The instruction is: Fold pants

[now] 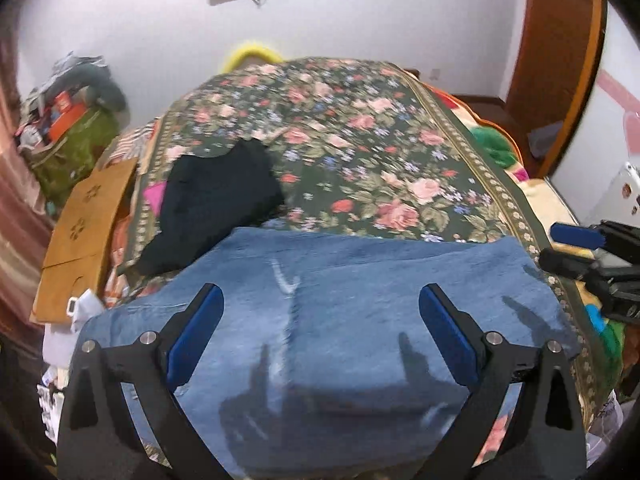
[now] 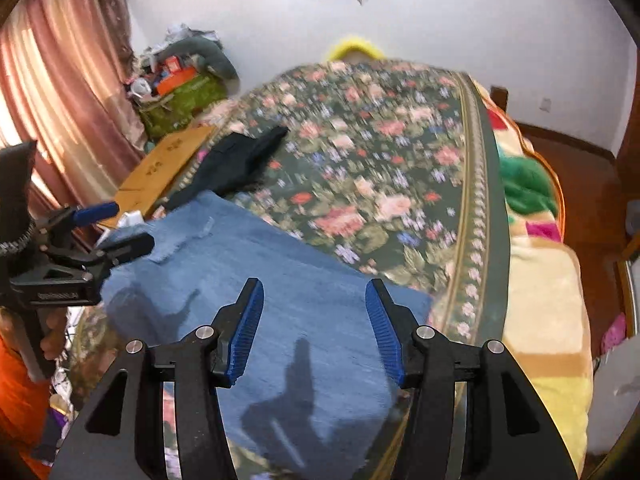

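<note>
One pair of blue denim pants [image 1: 340, 312] lies folded into a rectangular stack at the near edge of the bed, on one floral bedspread [image 1: 360, 152]. Left tongs [image 1: 320, 332] hang above the denim, jaws spread wide, holding nothing. Right tongs [image 2: 314, 328] likewise stand wide open and empty over the stack's right portion. One black garment [image 1: 216, 204] lies at 10 o'clock from the pants, touching their far left corner. One brown cardboard sheet [image 1: 80, 236] sits off the bed's left side.
</note>
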### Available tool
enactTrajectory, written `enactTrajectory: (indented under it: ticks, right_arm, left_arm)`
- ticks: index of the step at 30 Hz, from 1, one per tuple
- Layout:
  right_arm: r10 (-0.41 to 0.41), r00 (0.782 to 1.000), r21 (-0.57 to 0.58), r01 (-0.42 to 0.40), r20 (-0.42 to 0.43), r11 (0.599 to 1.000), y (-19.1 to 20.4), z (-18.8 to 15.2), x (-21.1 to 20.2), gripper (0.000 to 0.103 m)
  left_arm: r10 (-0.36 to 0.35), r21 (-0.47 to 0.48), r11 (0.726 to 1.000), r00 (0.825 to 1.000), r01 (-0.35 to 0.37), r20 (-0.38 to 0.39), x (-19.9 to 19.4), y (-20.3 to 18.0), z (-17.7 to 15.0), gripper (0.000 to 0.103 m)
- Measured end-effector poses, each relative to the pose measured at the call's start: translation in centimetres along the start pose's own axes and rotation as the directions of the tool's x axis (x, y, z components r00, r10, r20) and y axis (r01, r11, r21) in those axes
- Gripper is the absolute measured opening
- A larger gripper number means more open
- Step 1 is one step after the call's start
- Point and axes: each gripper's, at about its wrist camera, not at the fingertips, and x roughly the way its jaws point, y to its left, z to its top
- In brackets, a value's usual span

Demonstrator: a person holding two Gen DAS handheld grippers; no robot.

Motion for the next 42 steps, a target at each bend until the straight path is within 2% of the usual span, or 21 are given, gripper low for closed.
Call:
enactTrajectory:
  ticks: [4,7,11,13,16,30,33,37,42]
  right_arm:
    - [0.027,0.995,0.021,-0.025,-0.092,0.999,-0.9,-0.8,3.0,0.049]
    - [0.031,0.989,0.005,-0.030,-0.146,1.000,-1.1,-1.7,5.1,0.050]
    - [0.029,0.989,-0.007,-0.030,-0.145,1.000,-1.0,-2.9,5.1,0.050]
    - [0.029,0.988,-0.010,-0.031,-0.149,0.999,-0.9,-3.4,5.0,0.050]
    - [0.015,0.990,-0.020,-0.018,-0.142,1.000,-0.7,-4.0,4.4,0.050]
    - [-0.033,0.992,0.013,0.034,-0.118,0.999,0.0,-6.9,0.8,0.050]
    - [-0.054,0.992,0.017,0.056,-0.111,0.998,0.3,-7.1,0.3,0.050]
    - [-0.095,0.990,0.023,0.098,-0.106,0.995,0.8,-7.2,-0.3,0.053]
    - [-0.106,0.990,0.029,0.109,-0.094,0.994,1.3,-6.7,-0.9,0.054]
  left_arm:
    - [-0.054,0.025,0.998,0.995,0.056,-0.079,2.7,-1.5,0.4,0.099]
    - [-0.092,0.029,0.995,0.982,0.098,-0.166,5.1,-2.2,-0.1,0.099]
    - [-0.041,0.084,0.995,0.973,0.061,-0.228,7.6,-2.6,-2.0,0.100]
    - [-0.071,0.060,0.995,0.974,0.086,-0.216,7.4,-2.1,-2.6,0.100]
    - [-0.073,0.051,0.995,0.975,0.086,-0.211,7.0,-1.5,-2.9,0.101]
    - [-0.004,-0.003,1.000,0.989,0.003,-0.147,3.7,1.9,-5.5,0.103]
    - [0.024,-0.028,0.999,0.991,-0.028,-0.132,2.5,3.1,-6.2,0.103]
    - [0.027,-0.065,0.997,0.994,-0.034,-0.109,1.1,4.5,-7.2,0.103]
    - [0.041,-0.126,0.991,0.994,-0.053,-0.096,-0.5,6.5,-8.4,0.102]
